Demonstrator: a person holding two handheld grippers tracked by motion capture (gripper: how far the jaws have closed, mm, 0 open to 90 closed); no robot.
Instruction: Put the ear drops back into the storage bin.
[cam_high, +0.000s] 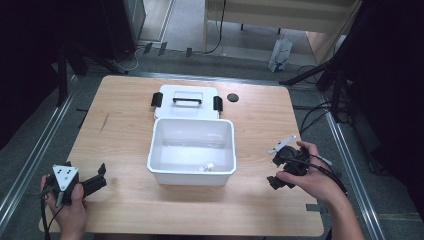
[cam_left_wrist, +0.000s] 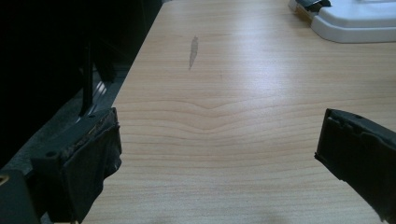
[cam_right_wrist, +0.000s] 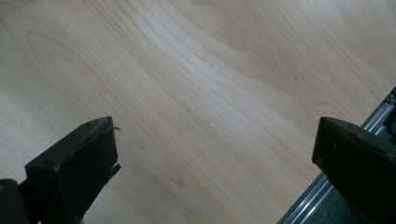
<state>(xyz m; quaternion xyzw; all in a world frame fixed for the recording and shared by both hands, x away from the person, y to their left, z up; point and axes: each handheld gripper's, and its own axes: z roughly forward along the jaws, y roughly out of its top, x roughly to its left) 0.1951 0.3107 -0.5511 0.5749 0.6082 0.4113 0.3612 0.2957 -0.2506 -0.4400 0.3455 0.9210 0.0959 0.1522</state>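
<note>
Altogether, one white box sits open at the middle of the table, and one matching lid lies flat just behind it, touching or nearly touching its back rim, with one black handle on top and two black clasps at its ends. Inside the box, near the front wall, lies one small clear thing (too small to make out). One dark round disc rests on the wood just right of the lid. Two grippers are held low over the near part of the table: the left gripper near the front left corner, well apart from the box, its fingers spread wide over bare wood; the right gripper to the right of the box, its fingers likewise wide apart with nothing between them. The table is pale wood with rounded corners and one grey smear on its left side. Around it, grey floor, metal rails, black stands, cables and one white bag at the back.
</note>
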